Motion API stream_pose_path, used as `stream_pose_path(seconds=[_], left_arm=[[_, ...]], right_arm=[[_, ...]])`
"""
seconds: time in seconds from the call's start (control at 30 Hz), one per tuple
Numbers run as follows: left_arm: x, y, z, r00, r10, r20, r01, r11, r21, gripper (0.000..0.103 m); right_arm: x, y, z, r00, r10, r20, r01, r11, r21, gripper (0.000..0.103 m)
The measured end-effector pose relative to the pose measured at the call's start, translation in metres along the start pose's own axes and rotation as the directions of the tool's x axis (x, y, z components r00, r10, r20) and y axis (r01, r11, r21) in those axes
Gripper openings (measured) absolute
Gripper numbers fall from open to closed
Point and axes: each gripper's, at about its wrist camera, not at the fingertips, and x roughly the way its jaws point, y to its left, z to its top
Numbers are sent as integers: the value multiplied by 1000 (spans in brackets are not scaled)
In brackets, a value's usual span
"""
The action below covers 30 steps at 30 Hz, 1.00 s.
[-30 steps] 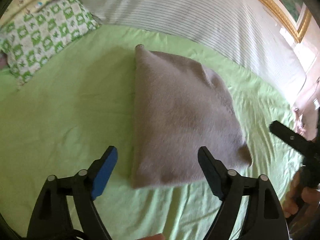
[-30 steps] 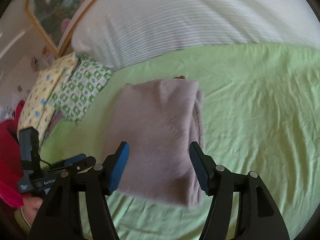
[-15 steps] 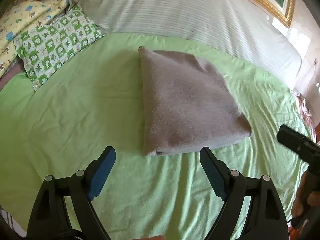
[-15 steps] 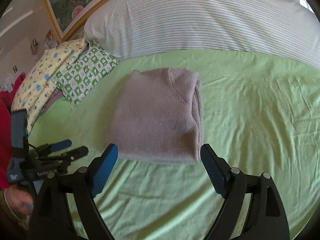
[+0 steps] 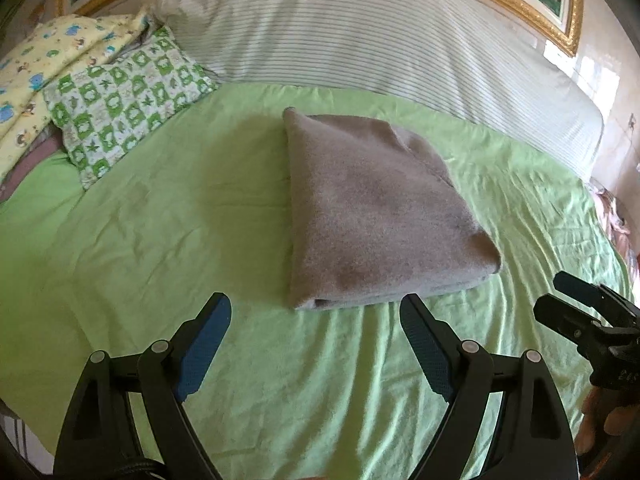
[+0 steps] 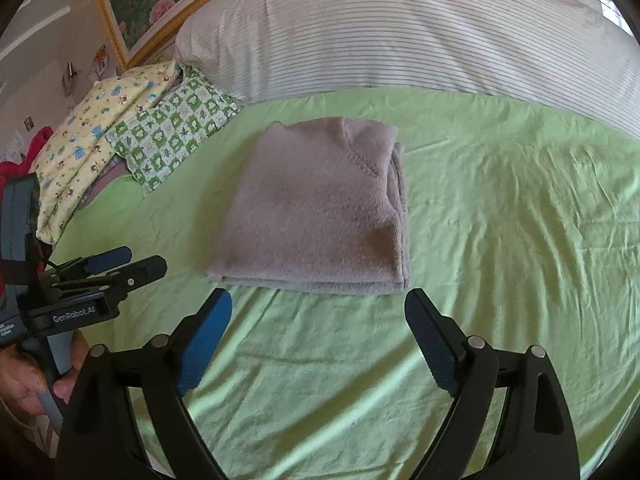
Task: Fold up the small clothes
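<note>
Folded grey garment [image 6: 316, 208] lies flat mid-bed on the green sheet [image 6: 500, 220], straight ahead of both tongs, long axis running away toward the striped pillow [image 6: 400, 28]. Left gripper [image 5: 316, 344] and right gripper [image 6: 318, 340] both released, empty, just short of its near edge; neither clearly nearer.

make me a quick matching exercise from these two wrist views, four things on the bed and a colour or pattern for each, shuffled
Things:
1. folded sweater
2. bedsheet
3. large pillow
4. small pillow

Looks:
A. white with thin stripes
B. plain light green
C. green and white checks
D. greyish mauve

Pairs: 1-D, 2-B, 3-A, 4-C
</note>
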Motion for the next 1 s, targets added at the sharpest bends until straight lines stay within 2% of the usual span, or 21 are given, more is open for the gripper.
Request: stream_pose_path(seconds=[0.13, 0.43, 1.0], left_arm=[[4, -2, -7, 999, 37, -6, -37, 999, -5, 87], [18, -1, -13, 998, 59, -23, -58, 998, 20, 87], [32, 4, -3, 997, 68, -33, -67, 998, 19, 87]], right_arm=[[6, 2, -2, 1000, -2, -7, 2, 1000, -9, 89], [24, 3, -5, 999, -6, -34, 5, 1000, -17, 89], [36, 4, 2, 999, -11, -32, 10, 1000, -23, 89]])
